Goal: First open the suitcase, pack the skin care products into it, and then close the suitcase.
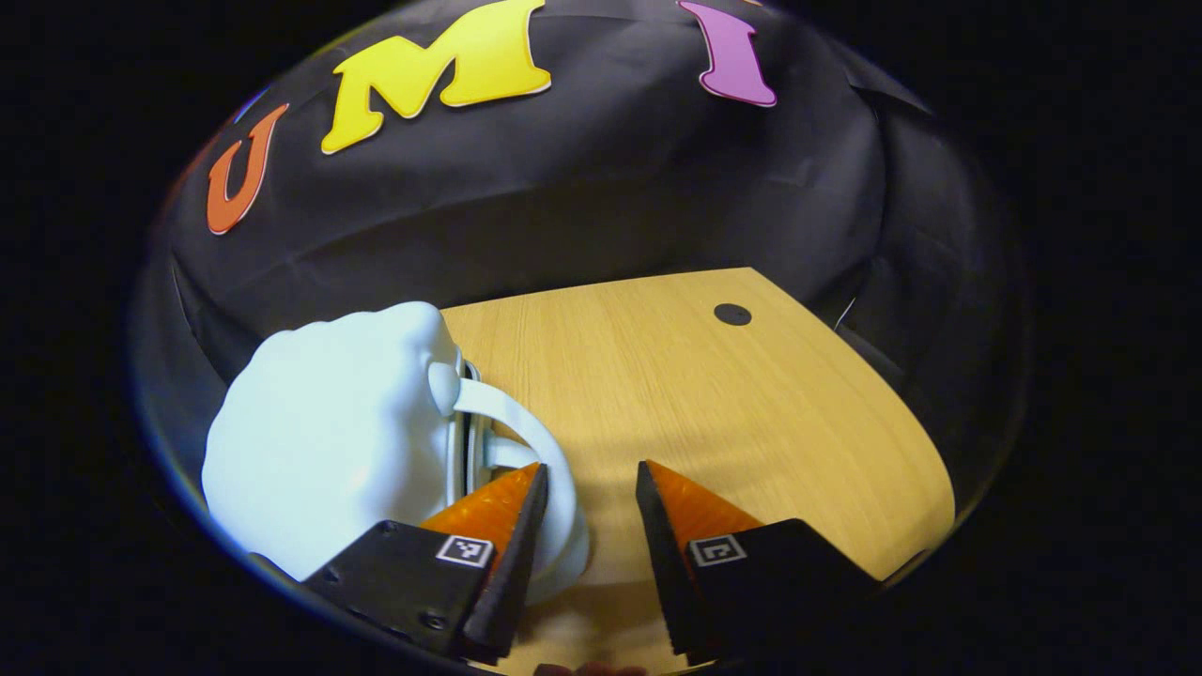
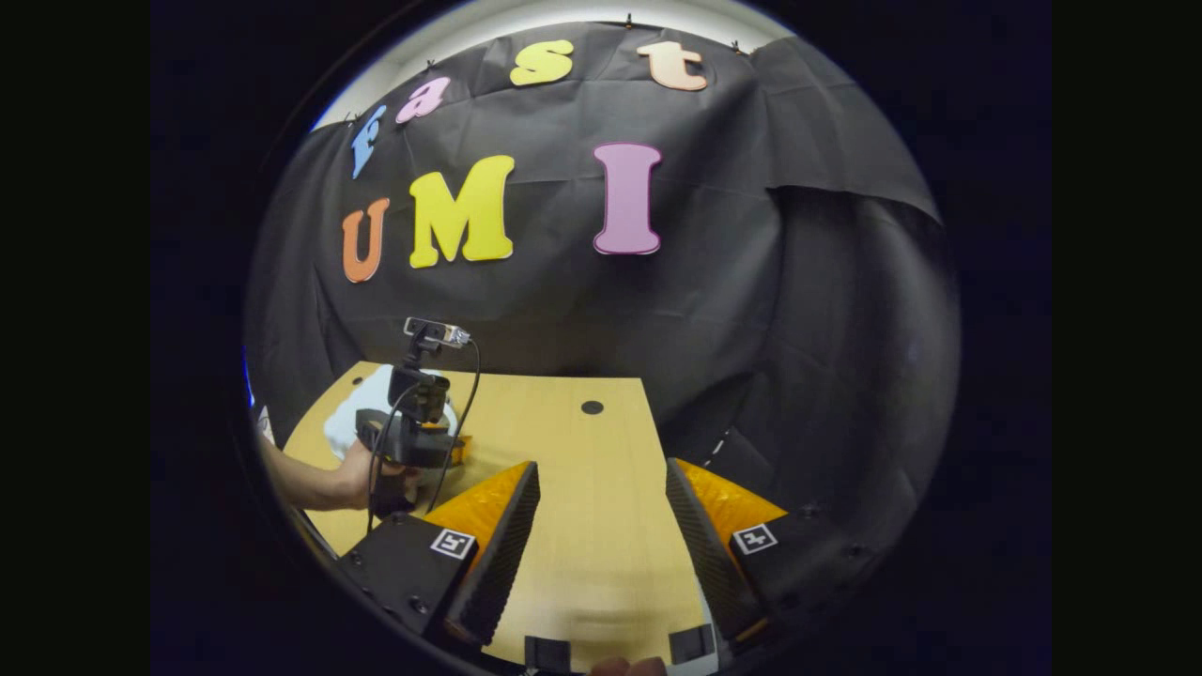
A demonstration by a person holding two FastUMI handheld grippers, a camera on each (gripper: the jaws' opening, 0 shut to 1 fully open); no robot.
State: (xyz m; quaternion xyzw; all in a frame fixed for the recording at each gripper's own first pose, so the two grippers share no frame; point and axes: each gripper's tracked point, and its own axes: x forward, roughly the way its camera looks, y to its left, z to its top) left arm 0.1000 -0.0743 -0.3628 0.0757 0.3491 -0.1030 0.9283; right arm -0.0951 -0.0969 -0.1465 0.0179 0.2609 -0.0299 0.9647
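Suitcase point(image 1: 329, 441) is a small white hard-shell case, closed, sitting on the left part of the wooden table point(image 1: 732, 422), close to the black cloth wall. A white loop handle point(image 1: 535, 441) arcs off its near edge, and the seam between the two shells runs just behind it. Left gripper point(image 1: 590, 488) is open, jaws spread, nothing held; its left finger sits over the handle loop, contact unclear. Right gripper point(image 2: 601, 498) is also open and empty, held over bare table well right of the case. From the right gripper view, the left gripper point(image 2: 441, 451) and the hand point(image 2: 362, 479) holding it are right at the case. Handling guess: shell looks rigid, glossy and rounded, so probably slippery with no flat face to pinch; likely light, so it may slide when pushed. Handle looks like the best hold; a latch or zip isn't discernible. No skin care products visible from here.
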